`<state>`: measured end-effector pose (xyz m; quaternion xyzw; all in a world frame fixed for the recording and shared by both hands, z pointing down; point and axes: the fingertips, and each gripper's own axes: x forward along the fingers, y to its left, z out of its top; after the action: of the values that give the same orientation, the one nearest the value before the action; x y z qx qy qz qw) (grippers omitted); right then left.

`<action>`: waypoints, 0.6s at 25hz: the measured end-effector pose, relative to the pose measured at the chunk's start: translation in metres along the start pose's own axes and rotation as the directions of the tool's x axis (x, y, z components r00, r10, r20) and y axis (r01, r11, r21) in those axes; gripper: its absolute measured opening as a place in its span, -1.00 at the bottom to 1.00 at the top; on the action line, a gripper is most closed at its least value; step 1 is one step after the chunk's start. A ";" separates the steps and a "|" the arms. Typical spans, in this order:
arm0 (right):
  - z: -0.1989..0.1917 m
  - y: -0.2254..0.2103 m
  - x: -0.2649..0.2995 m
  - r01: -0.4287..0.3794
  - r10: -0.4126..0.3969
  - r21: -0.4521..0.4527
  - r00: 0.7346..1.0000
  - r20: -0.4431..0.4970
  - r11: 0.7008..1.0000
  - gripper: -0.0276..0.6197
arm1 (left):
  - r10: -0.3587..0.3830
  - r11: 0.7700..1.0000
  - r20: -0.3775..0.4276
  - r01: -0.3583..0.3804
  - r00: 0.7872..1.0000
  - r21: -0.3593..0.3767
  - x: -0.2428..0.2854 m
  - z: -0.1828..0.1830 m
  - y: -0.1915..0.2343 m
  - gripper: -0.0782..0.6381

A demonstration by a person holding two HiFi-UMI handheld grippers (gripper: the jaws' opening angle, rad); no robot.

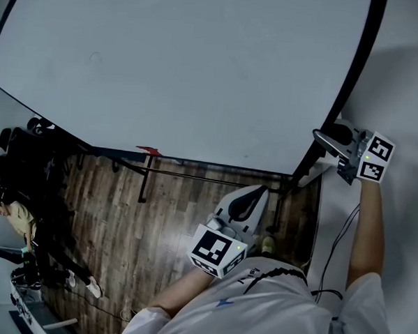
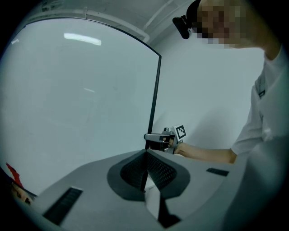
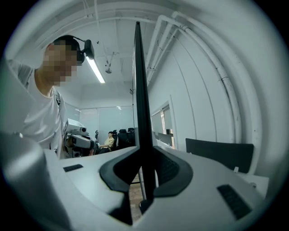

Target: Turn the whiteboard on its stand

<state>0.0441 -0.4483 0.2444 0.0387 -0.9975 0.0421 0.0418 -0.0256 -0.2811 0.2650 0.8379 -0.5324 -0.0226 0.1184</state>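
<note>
The whiteboard (image 1: 179,63) is a big white panel in a thin black frame (image 1: 354,73) that fills the top of the head view. My right gripper (image 1: 327,140) is shut on the frame's right edge, which runs as a black strip (image 3: 140,90) straight between its jaws (image 3: 145,180). My left gripper (image 1: 262,191) sits lower, by the board's bottom right corner. In the left gripper view the same black edge (image 2: 154,103) drops between that gripper's pads (image 2: 145,173), which look shut on it. The right gripper (image 2: 160,137) shows higher up on that edge.
Black stand bars (image 1: 194,177) run under the board over a wooden floor (image 1: 157,223). Black chairs (image 1: 18,149) and a seated person (image 1: 14,215) are at the left. A white wall (image 1: 409,82) and a dark cable (image 1: 336,239) lie at the right.
</note>
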 end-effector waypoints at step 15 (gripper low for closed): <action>0.019 0.001 -0.005 0.146 -0.146 0.013 0.989 -0.003 0.989 -0.61 | -0.109 0.994 -0.019 0.109 0.994 -0.023 0.009 0.012 -0.011 -0.75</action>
<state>0.0471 -0.4485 0.2250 0.1118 -0.9916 0.0458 0.0453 -0.0144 -0.2869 0.2522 0.8645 -0.4844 -0.0264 0.1315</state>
